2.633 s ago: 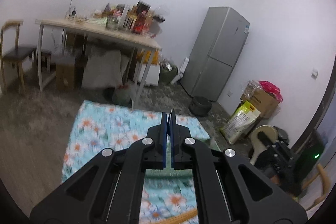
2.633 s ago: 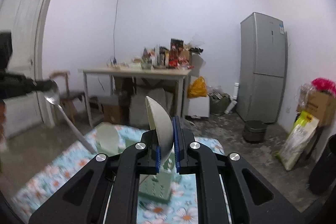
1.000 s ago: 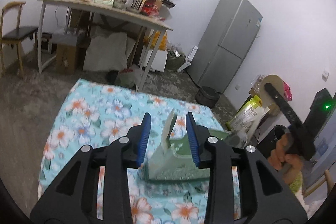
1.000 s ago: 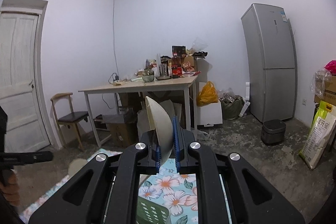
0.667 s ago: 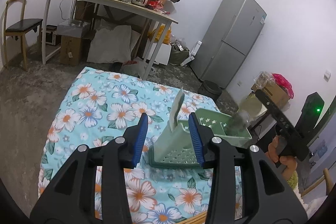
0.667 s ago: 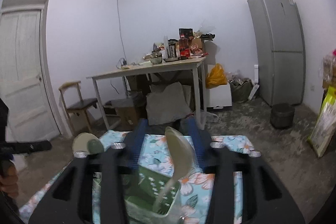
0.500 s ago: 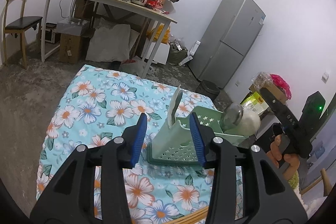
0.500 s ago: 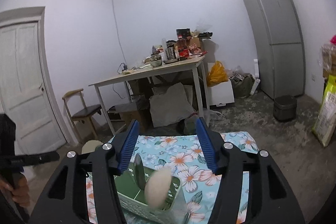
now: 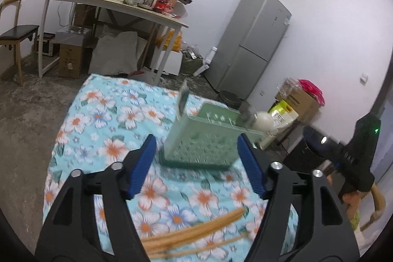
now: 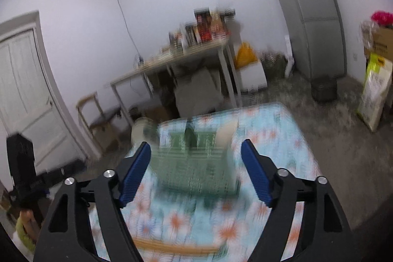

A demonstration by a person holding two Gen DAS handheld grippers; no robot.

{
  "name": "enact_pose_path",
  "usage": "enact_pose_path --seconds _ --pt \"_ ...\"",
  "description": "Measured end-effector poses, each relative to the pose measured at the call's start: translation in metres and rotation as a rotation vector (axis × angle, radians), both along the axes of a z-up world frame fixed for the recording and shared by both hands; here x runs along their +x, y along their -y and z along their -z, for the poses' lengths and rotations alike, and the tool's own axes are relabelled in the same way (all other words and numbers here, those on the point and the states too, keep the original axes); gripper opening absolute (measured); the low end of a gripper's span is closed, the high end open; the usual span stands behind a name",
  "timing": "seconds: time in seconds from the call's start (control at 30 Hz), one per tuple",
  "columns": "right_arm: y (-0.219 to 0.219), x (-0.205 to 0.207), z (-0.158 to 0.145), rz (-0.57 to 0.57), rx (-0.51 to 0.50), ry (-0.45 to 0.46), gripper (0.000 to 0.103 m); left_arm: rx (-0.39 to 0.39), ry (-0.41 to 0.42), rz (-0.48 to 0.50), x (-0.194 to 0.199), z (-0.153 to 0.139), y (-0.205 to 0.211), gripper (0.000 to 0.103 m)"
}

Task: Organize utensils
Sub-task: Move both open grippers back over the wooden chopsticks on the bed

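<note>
A green perforated utensil basket (image 9: 205, 139) stands on a floral tablecloth (image 9: 103, 119). A pale spoon (image 9: 183, 100) stands at its near-left corner, and a white spoon bowl (image 9: 262, 120) and a metal spoon (image 9: 245, 113) lean at its far right. Wooden chopsticks (image 9: 196, 232) lie on the cloth near me. My left gripper (image 9: 196, 163) is open and empty, just short of the basket. In the blurred right wrist view the basket (image 10: 194, 163) holds spoons, chopsticks (image 10: 176, 246) lie below, and my right gripper (image 10: 196, 173) is open and empty.
A cluttered white table (image 9: 115, 1), a wooden chair (image 9: 14, 33) and a grey fridge (image 9: 253, 46) stand behind. Boxes and bags (image 9: 297, 100) sit at the right wall. The other handheld gripper (image 9: 343, 156) shows at the right edge.
The right gripper opened and dropped its pale spoon into the basket, then pulled back. The left gripper opened wider and drew back from the basket after leaving its spoon.
</note>
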State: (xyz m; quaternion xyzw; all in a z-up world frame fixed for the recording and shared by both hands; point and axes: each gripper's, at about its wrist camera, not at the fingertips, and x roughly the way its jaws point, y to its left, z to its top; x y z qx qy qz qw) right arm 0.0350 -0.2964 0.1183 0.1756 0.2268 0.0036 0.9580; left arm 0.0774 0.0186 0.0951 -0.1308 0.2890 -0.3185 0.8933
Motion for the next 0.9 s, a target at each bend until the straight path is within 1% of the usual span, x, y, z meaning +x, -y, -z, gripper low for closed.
enact_pose_path --seconds 0.1,0.17,0.3,0.4,0.5,0.57,0.67,0.73,0.77,0.83,0.9 --pt "-0.022 -0.019 0.033 -0.013 0.01 -0.106 0.077 0.032 -0.052 0.04 -0.014 0.021 0.001 0.069" --pt "-0.034 -0.032 0.061 -0.013 0.051 -0.188 0.078 0.057 -0.097 0.059 -0.023 0.035 0.004 0.069" --pt "-0.047 -0.052 0.102 -0.007 0.132 -0.295 0.078 0.08 -0.161 0.093 -0.045 0.06 0.005 0.069" --pt "-0.054 -0.06 0.124 -0.004 0.136 -0.362 0.078 0.094 -0.202 0.117 -0.062 0.081 0.01 0.072" --pt "-0.056 -0.062 0.139 -0.01 0.144 -0.402 0.078 0.101 -0.26 0.133 -0.071 0.103 0.017 0.072" --pt "-0.059 -0.06 0.145 -0.013 0.137 -0.418 0.078 0.101 -0.298 0.133 -0.074 0.117 0.021 0.075" --pt "-0.061 -0.057 0.153 -0.013 0.134 -0.424 0.079 0.099 -0.351 0.111 -0.07 0.136 0.025 0.078" --pt "-0.061 -0.056 0.158 -0.015 0.138 -0.416 0.083 0.087 -0.374 0.089 -0.068 0.145 0.024 0.079" --pt "-0.062 -0.056 0.159 -0.019 0.133 -0.405 0.084 0.059 -0.382 0.076 -0.068 0.149 0.021 0.08" --pt "-0.065 -0.057 0.159 -0.03 0.124 -0.394 0.089 0.038 -0.368 0.069 -0.072 0.15 0.02 0.084" --pt "-0.066 -0.058 0.16 -0.037 0.123 -0.381 0.092 0.045 -0.352 0.069 -0.074 0.148 0.022 0.085"
